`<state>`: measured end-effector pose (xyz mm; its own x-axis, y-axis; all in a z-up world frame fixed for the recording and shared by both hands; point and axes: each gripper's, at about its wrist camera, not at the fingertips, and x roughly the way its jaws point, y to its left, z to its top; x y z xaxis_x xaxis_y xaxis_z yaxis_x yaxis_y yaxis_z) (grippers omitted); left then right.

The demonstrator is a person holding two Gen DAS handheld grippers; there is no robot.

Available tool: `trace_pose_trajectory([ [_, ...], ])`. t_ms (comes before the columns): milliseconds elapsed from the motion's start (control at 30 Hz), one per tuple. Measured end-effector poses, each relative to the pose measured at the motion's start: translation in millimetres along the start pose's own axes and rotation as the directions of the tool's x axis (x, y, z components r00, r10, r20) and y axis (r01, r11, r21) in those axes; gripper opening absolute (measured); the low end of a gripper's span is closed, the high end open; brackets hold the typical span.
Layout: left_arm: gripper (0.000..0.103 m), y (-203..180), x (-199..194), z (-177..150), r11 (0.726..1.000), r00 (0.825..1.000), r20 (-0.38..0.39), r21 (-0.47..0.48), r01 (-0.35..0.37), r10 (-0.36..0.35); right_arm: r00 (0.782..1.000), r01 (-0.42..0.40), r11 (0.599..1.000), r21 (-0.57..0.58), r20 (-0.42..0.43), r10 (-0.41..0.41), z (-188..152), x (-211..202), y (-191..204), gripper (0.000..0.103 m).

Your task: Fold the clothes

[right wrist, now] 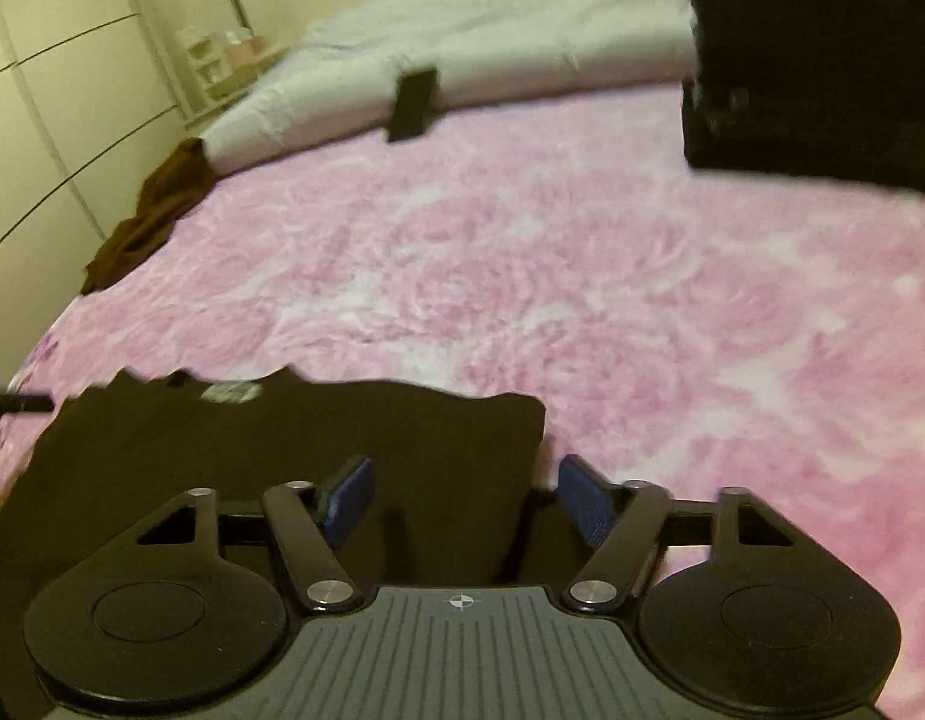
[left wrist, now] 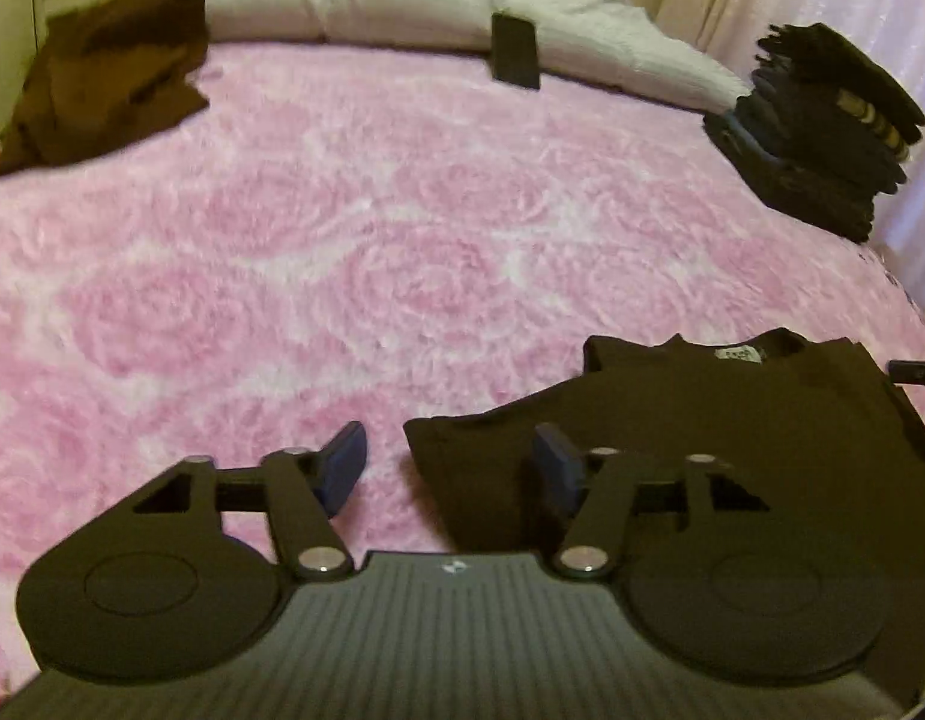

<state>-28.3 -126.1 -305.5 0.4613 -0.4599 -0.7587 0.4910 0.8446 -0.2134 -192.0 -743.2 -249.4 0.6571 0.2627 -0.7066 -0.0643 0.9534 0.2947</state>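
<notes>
1. Left wrist view, far left: a brown garment (left wrist: 105, 69) lay crumpled at the bed's far-left corner, on the pink blanket (left wrist: 402, 252) and against the white duvet (left wrist: 402, 0).
2. Centre, far edge: a small dark flat object (left wrist: 513, 51) stood propped where the blanket met the duvet; too blurred to identify.
3. Left gripper (left wrist: 450, 468): fingers (left wrist: 345, 462) spread wide, nothing between them. The left pad sat over bare blanket, the right pad over the near-left edge of the folded dark garment (left wrist: 732, 420).
4. The folded dark garment lay flat on the blanket at the near edge of the bed, collar and white label (left wrist: 739, 354) facing away from the camera.
5. Far right: a stack of folded dark clothes (left wrist: 822, 126) stood at the bed's right edge, well apart from the garment.
6. Right wrist view: drawer fronts (right wrist: 54, 138) along the left wall beside the bed.
7. Right gripper (right wrist: 462, 498): fingers (right wrist: 588, 507) wide apart, gripping nothing. They straddled the garment's near-right corner; contact with the cloth could not be determined.
</notes>
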Motion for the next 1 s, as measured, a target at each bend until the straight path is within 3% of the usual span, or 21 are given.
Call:
trace_pose_trajectory([
  [67, 0.013, 3.7, 9.7, 0.3, 0.999, 0.999, -0.024, -0.021, 0.033, -0.033, 0.999, -0.030, 0.995, 0.098, -0.019, 0.032, -0.2, 15.3, -16.9, 0.037],
  [100, 0.006, 5.4, 13.0, -0.9, 0.998, 0.998, -0.032, -0.033, 0.049, -0.050, 0.999, -0.043, 0.989, 0.145, -0.026, 0.047, -0.5, 22.5, -25.1, 0.027],
  [167, 0.003, 5.7, 10.4, 0.0, 0.997, 0.998, -0.012, -0.037, 0.068, -0.068, 0.999, -0.037, 0.985, 0.170, -0.016, 0.040, -5.8, 20.4, -30.5, 0.000],
  [267, 0.002, 1.0, -9.0, 6.8, 0.997, 0.995, 0.079, -0.013, 0.070, -0.069, 0.998, 0.000, 0.989, 0.148, 0.059, -0.009, -6.0, -6.4, -29.6, 0.000],
  [433, 0.002, -7.8, -30.4, 20.2, 0.997, 0.976, 0.205, 0.033, 0.067, -0.072, 0.976, 0.049, 0.997, 0.059, 0.208, -0.061, 6.7, -47.1, -21.0, 0.000],
  [533, 0.002, -9.7, -7.7, 28.8, 0.998, 0.980, 0.192, 0.043, 0.050, -0.058, 0.969, 0.092, 0.994, 0.058, 0.223, -0.103, 15.4, -36.8, -28.0, 0.000],
  [700, 0.007, -1.3, 43.7, 18.5, 0.997, 1.000, 0.001, 0.068, -0.022, 0.022, 0.987, 0.139, 0.989, 0.048, 0.073, -0.142, 9.0, 7.8, -40.8, 0.000],
  [767, 0.018, 2.3, 38.1, 14.7, 0.996, 0.998, 0.017, 0.065, -0.059, 0.058, 0.983, 0.168, 0.985, 0.034, 0.065, -0.170, 5.0, 5.3, -41.8, 0.000],
  [967, 0.018, -13.5, -19.7, 2.6, 0.980, 0.986, 0.122, 0.152, -0.129, 0.111, 0.972, 0.185, 0.983, -0.003, 0.144, -0.183, -12.2, -49.8, -19.5, 0.002],
  [1000, 0.018, -21.5, -32.0, -3.7, 0.980, 0.989, 0.127, 0.172, -0.100, 0.079, 0.971, 0.182, 0.983, -0.010, 0.158, -0.179, -16.0, -61.0, -14.0, 0.002],
])
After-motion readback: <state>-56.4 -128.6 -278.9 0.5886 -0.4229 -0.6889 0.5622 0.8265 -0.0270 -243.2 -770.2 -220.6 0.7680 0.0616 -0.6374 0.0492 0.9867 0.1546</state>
